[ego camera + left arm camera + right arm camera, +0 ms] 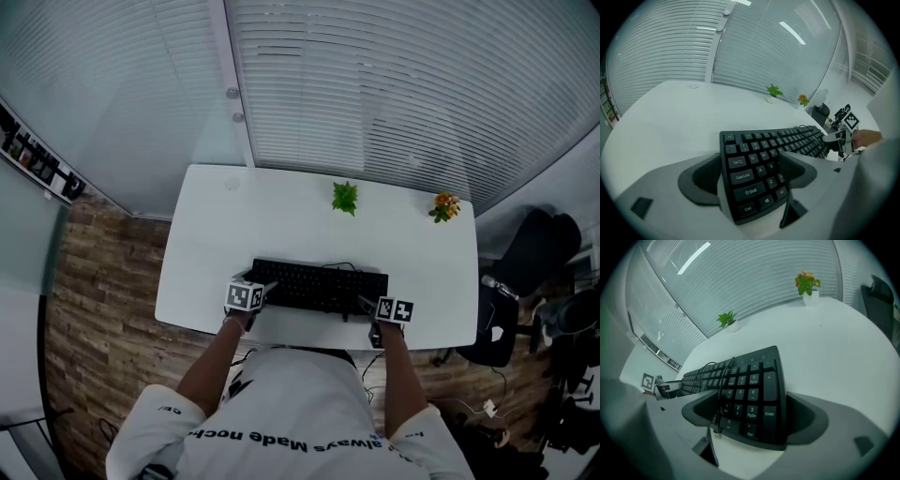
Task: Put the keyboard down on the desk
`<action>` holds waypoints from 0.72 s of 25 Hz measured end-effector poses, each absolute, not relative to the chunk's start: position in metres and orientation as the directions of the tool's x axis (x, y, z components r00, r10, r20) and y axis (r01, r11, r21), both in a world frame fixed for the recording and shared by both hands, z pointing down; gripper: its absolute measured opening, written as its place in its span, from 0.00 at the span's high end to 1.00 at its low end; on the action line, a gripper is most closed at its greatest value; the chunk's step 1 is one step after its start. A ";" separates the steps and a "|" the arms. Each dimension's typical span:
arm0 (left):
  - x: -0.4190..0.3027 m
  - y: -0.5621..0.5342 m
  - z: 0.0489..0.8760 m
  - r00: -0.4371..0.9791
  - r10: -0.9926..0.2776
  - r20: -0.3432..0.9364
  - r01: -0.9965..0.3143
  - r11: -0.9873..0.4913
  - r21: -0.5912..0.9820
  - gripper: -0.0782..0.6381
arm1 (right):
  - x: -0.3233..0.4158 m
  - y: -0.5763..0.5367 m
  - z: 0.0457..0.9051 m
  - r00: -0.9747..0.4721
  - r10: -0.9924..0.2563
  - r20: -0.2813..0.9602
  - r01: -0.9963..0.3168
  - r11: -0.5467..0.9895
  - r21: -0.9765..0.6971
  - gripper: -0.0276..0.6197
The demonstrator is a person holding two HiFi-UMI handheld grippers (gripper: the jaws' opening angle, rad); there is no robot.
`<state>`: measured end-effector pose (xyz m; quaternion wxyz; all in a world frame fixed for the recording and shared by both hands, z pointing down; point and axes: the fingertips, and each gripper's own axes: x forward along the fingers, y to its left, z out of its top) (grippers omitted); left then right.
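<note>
While the long black keyboard (pixel 323 284) lies flat on the white round-cornered desk (pixel 281 216), near its front edge, a gripper sits at either end. The left gripper (pixel 750 158) has its jaws spread wide about the end with the Ctrl and Shift keys; a pale strip shows between one pad and the keyboard's edge, so no squeeze is seen. The right gripper (pixel 750 399) likewise stands wide, the number-pad end between its jaws and the pads not pressing. A thin black cable (pixel 723 380) trails over the keys, its plug hanging off the near edge.

Toward the desk's far edge stand a small green plant (pixel 345 197) and, well apart to the right, a small orange-flowered plant (pixel 444 205); the rest of the top is plain white. Behind the desk runs a wall of pale horizontal blinds (pixel 394 84). Wood-patterned flooring (pixel 103 281) shows to the left, and a black chair (pixel 530 248) stands beside the desk's right end.
</note>
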<state>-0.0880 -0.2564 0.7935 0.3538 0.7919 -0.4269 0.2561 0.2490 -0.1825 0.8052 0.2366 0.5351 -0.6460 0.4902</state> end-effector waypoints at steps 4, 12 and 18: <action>-0.092 -0.257 0.790 0.472 -0.513 0.717 -0.872 -0.390 0.295 0.34 | 0.249 -0.181 0.805 -0.294 -0.462 0.837 -0.935 -0.045 -0.353 0.24; -0.111 -0.262 0.760 0.430 -0.599 0.675 -0.895 -0.379 0.234 0.34 | 0.263 -0.200 0.766 -0.236 -0.574 0.784 -0.964 0.039 -0.262 0.42; -0.097 -0.267 0.682 0.485 -0.711 0.509 -0.868 -0.460 0.185 0.52 | 0.248 -0.216 0.700 -0.261 -0.710 0.653 -0.965 0.174 -0.197 0.62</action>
